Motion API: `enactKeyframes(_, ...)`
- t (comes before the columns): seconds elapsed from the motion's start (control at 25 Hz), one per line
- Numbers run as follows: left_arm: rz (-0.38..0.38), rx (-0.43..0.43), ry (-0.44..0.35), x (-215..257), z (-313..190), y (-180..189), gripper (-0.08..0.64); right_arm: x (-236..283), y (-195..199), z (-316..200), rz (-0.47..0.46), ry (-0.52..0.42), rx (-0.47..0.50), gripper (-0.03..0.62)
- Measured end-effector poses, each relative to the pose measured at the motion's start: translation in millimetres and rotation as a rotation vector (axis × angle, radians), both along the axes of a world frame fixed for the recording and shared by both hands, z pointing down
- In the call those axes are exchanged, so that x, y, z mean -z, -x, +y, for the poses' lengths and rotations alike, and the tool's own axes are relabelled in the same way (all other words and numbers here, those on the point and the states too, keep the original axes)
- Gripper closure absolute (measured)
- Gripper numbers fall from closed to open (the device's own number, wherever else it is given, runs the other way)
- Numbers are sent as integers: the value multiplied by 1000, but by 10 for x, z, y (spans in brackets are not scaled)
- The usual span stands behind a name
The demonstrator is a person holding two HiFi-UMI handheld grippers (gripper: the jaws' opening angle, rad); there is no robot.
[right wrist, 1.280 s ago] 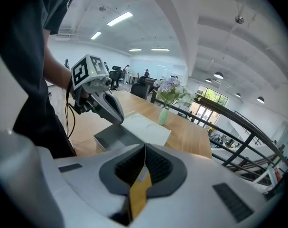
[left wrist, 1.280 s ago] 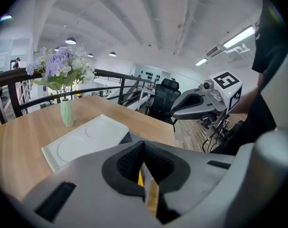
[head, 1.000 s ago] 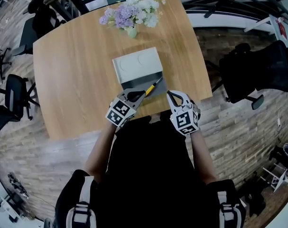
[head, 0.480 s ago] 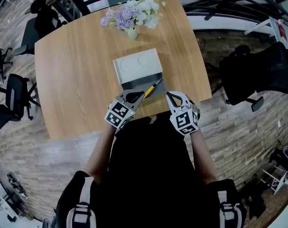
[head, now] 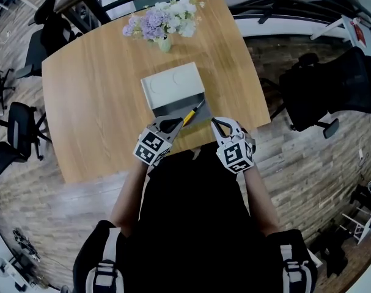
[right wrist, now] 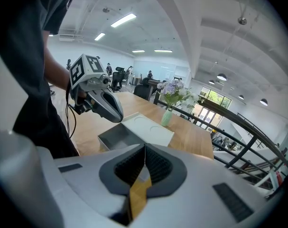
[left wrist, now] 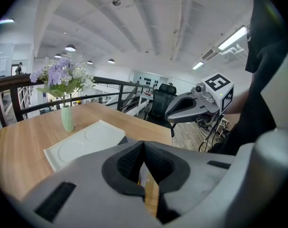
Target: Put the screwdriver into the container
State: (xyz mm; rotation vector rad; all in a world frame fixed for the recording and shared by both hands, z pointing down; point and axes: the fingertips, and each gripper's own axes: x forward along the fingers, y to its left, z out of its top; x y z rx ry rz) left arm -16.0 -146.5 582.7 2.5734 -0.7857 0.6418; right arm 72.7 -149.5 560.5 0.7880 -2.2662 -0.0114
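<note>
Holding the screwdriver (head: 193,110) slantwise over the open grey half of the container (head: 173,107), yellow handle near and low, dark shaft reaching toward the right-hand rim. Cannot tell from the head view whether touching that rim or hanging just clear of it. Gripped at the handle end by the left gripper (head: 175,124), jaws closed on it. In the left gripper view, pads (left wrist: 129,163) pressed together with only a sliver of yellow low between them, the rest of the tool hidden underneath.

Hardly any change across the last second: same slant, same place above the grey half, same clamp on the handle. Just a slight drift of everything toward the left of the head view, probably from the camera rather than the tool. Read as a pause at the end of the carry: brought to the right spot, not yet let go. Likely left to do: lower into the grey half, then part the left jaws.

Just beside the container's near right corner, the right gripper (head: 217,123), jaws shut on nothing, with only table beneath the meeting pads in the right gripper view. Over the far half of the container, a white lid (head: 172,84). Beneath it all, the wooden table (head: 93,102), with a vase of flowers (head: 164,23) at the far edge and office chairs (head: 17,127) around on the floor (head: 307,163).
</note>
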Motion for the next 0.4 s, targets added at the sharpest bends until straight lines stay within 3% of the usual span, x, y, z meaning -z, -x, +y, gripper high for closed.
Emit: enactKeyframes(0.4,-14,-22,-11,15,35,-148,537,-3,-124,67,-6,-3,-18,568)
